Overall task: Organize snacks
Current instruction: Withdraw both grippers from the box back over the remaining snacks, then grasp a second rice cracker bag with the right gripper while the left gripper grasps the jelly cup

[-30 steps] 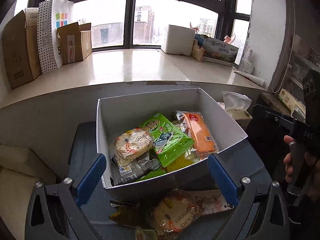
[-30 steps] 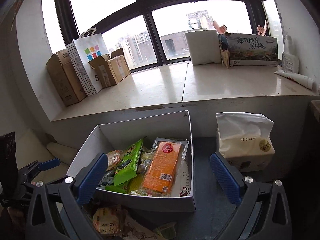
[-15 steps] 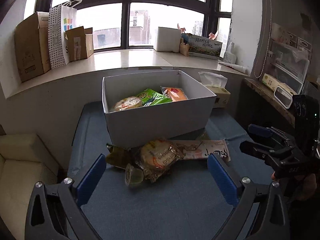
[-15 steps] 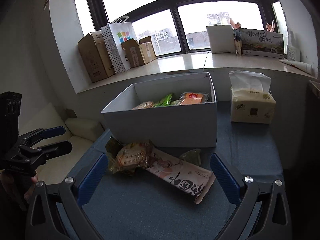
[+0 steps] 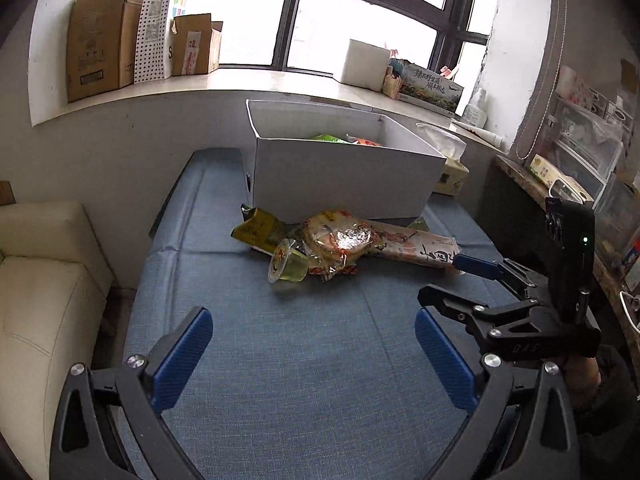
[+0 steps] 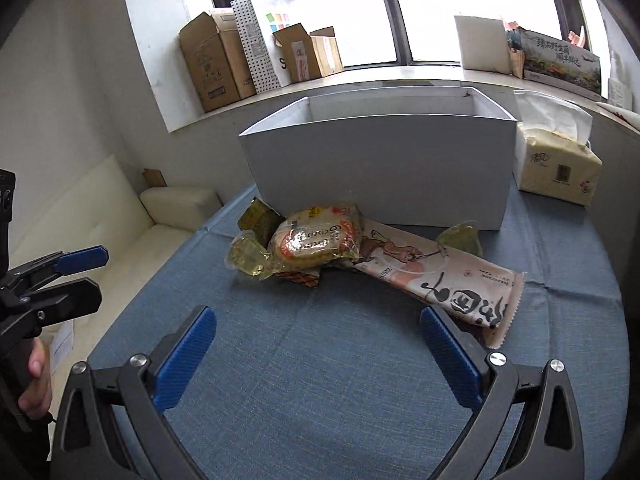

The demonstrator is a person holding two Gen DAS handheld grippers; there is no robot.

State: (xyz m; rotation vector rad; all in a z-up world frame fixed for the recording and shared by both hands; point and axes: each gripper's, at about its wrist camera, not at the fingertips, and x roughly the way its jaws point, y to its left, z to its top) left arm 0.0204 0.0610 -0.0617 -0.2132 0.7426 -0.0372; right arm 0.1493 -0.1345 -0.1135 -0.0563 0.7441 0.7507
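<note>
snacks still outside the white box [image 6: 380, 168] lie in a loose heap at the middle of both frames, on the blue-covered bench [image 6: 320, 360] just in front of the box's near wall. on top sits the round cake packet [image 6: 316, 240], overlapping the long printed packet [image 6: 436, 276], which runs toward the lower right of the right wrist frame. a jelly cup [image 5: 288, 266] lies on its side at the heap's near-left edge, an olive packet [image 5: 258, 230] is tucked behind it, and a small green sachet [image 6: 460, 238] rests against the box wall. a few packets already show over the box rim in the left wrist frame.

left gripper [image 5: 316, 358] hovers low at the bottom of its frame, fingers wide apart and empty. right gripper [image 6: 316, 354] is likewise spread and empty, with its right finger close to the long packet's tail.

judged from this, the step in hand is picking the next snack. the cake packet looks the best choice, since it is on top and pins the others. come down with one finger on each side of its crinkly film, close gently so the cake is not crushed, and lift straight up to avoid dragging the jelly cup, which may roll.
</note>
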